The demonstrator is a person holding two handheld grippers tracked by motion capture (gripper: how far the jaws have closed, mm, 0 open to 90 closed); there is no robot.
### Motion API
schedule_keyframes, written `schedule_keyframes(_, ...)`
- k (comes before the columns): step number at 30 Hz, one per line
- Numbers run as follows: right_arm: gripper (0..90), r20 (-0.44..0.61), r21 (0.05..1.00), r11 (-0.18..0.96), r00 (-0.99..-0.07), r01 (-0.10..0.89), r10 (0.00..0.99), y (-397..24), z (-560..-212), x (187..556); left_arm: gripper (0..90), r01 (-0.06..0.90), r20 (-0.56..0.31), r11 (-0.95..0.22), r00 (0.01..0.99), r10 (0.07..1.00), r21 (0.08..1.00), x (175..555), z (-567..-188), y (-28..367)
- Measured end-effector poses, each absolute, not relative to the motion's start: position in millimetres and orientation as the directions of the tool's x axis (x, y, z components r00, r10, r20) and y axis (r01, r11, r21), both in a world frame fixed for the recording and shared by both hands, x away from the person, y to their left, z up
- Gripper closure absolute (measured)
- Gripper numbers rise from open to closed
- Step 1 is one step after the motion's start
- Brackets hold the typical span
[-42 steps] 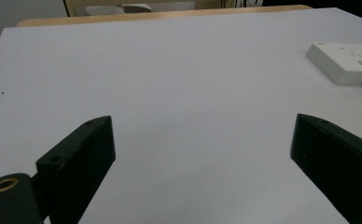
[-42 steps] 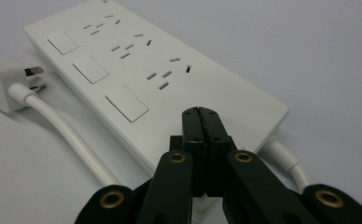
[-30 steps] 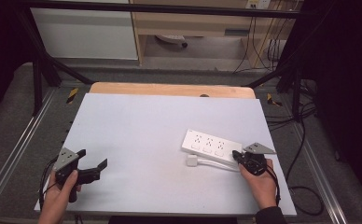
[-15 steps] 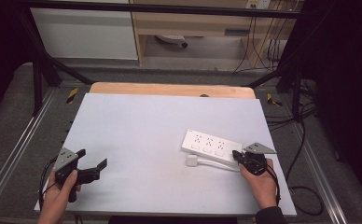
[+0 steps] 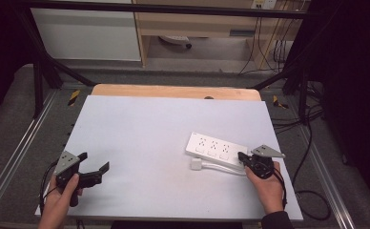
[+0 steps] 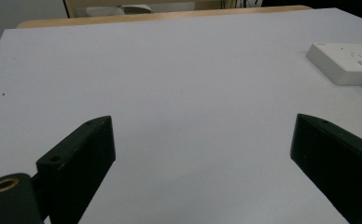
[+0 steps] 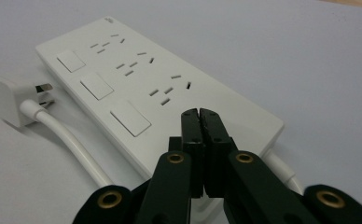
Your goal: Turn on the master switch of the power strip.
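Note:
A white power strip point(image 5: 216, 149) point(image 7: 146, 88) with three socket groups and three switches lies flat on the right part of the table. Its white cable point(image 7: 72, 140) curls along its near side and ends in a white plug point(image 5: 196, 164) point(image 7: 11, 100) lying on the table. My right gripper point(image 5: 242, 157) point(image 7: 200, 116) is shut with nothing between its jaws, its tips just over the strip's near end. My left gripper point(image 5: 95, 166) point(image 6: 202, 154) rests low at the table's front left, jaws wide open over bare tabletop. One corner of the strip point(image 6: 344, 63) shows at the right of the left gripper view.
The pale grey tabletop point(image 5: 149, 133) has a wooden strip point(image 5: 173, 91) along its far edge. Metal frame rails point(image 5: 11, 157) run down both sides, and cables point(image 5: 307, 143) hang at the right. A white cabinet point(image 5: 87, 33) stands beyond the table.

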State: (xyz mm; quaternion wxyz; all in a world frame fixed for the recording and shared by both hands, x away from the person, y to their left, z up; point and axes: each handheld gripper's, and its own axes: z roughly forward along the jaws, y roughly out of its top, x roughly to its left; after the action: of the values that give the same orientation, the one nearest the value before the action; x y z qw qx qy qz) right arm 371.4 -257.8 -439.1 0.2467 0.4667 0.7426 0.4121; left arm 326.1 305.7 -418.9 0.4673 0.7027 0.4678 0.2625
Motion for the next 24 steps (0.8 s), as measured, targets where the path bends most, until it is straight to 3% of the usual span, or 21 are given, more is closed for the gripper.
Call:
schedule_keyframes(13,81.8,0.029,0.867,0.220,-0.487,0.446,0.873,-248.1,-432.5,368.1,6.6,0.412,-0.068,-0.126,0.424,0.903,0.903,326.0,-418.8,305.8)
schedule_keyframes(24,68.0,0.041,0.876,0.207,-0.494,0.436,0.868,-245.0,-429.5,367.1,6.7,0.412,-0.067,-0.128,0.426,0.902,0.902,325.8,-418.6,306.1)
